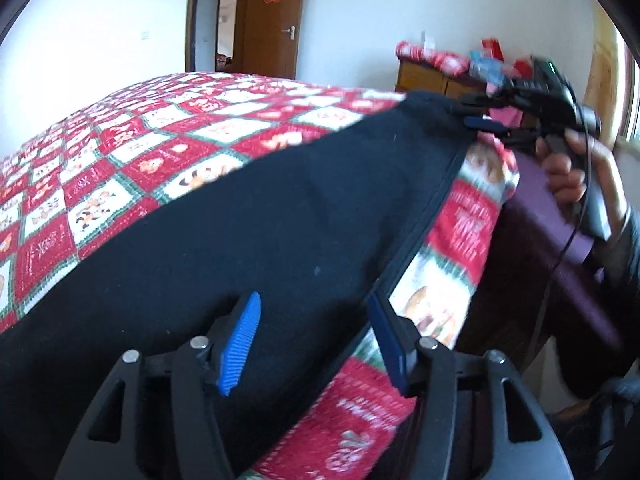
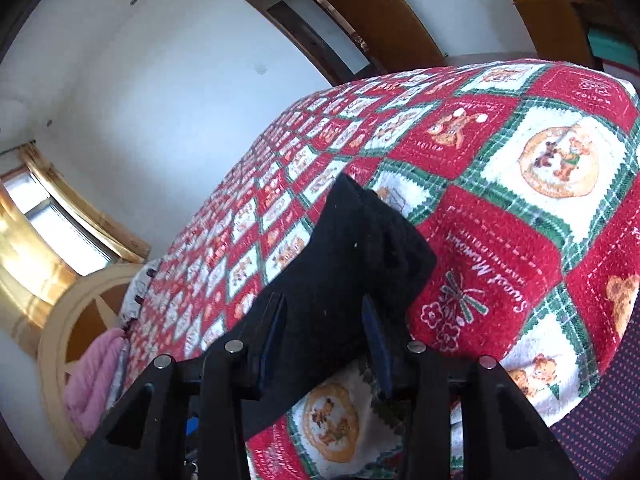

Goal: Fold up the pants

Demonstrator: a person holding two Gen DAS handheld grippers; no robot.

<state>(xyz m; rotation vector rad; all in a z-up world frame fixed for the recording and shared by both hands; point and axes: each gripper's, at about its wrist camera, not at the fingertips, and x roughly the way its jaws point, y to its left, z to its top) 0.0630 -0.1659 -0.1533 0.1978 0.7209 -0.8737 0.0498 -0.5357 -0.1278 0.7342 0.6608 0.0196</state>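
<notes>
Black pants (image 1: 248, 216) lie stretched across the red and white patterned bedspread (image 1: 100, 152), along the bed's near edge. My left gripper (image 1: 316, 344) is open, with its blue pads either side of the pants' edge seam. My right gripper (image 1: 486, 112) shows at the far end of the pants in the left wrist view, held in a hand, its pads at the cloth. In the right wrist view my right gripper (image 2: 324, 344) stands open with the black pants (image 2: 352, 256) between its fingers, and the cloth end bunches just ahead.
The bedspread (image 2: 520, 208) covers the whole bed. A wooden dresser (image 1: 432, 76) with clutter stands behind the bed. A brown door (image 1: 276, 20) is at the back wall. A window (image 2: 44, 232) and a pink cloth (image 2: 96, 376) are at the bed's head.
</notes>
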